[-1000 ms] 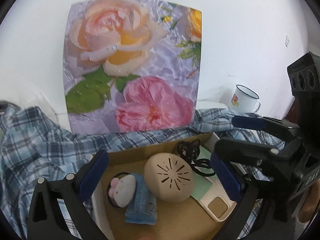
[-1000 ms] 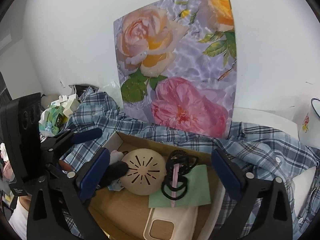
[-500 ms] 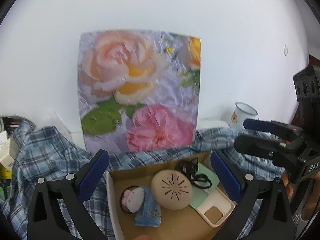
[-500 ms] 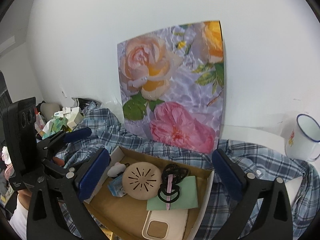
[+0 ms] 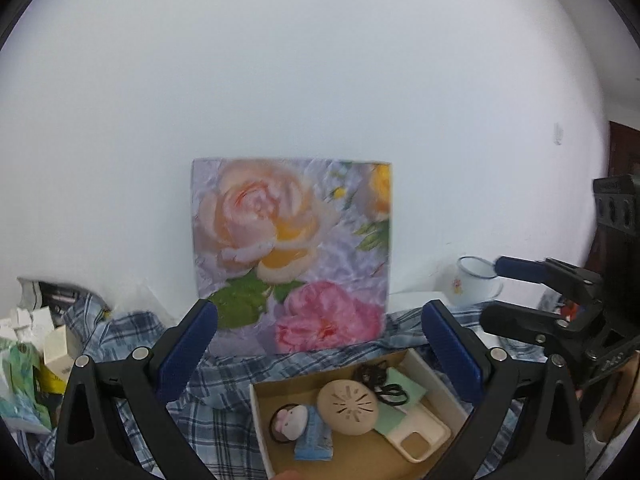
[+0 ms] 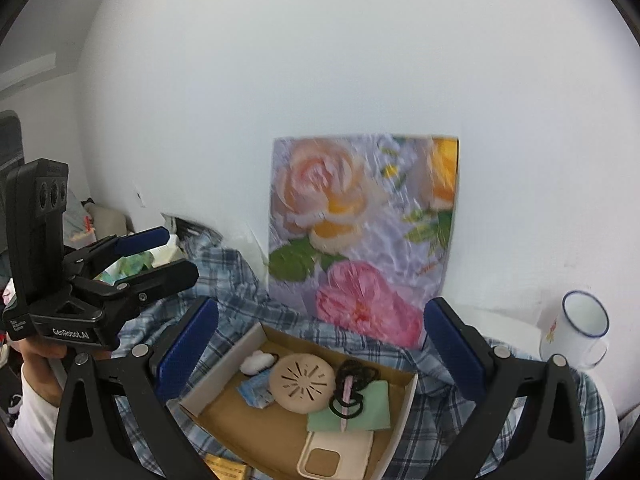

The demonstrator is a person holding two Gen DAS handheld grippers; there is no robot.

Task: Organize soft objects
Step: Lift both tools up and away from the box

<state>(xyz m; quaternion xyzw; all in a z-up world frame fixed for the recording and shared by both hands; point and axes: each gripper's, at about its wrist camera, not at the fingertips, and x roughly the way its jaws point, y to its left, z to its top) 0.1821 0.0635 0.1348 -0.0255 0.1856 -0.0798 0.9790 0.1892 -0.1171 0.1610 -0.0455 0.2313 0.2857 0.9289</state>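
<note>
Two handheld grippers hover above a cardboard box (image 6: 404, 408) resting on a crumpled blue plaid shirt (image 6: 236, 280). The left gripper (image 5: 320, 340) and the right gripper (image 6: 320, 336) both have their blue-padded fingers spread wide and hold nothing. Inside the box lie a white-and-pink plush toy (image 5: 290, 426), a blue packet (image 5: 316, 438), a beige round slotted case (image 6: 302, 380), black hair ties (image 6: 354, 384) around a pink pen (image 6: 346, 400), a green cloth (image 6: 368, 408) and a cream phone case (image 6: 334, 454). A rose-print canvas (image 6: 364, 240) leans on the white wall behind; an enamel mug (image 6: 576, 328) stands to the right.
</note>
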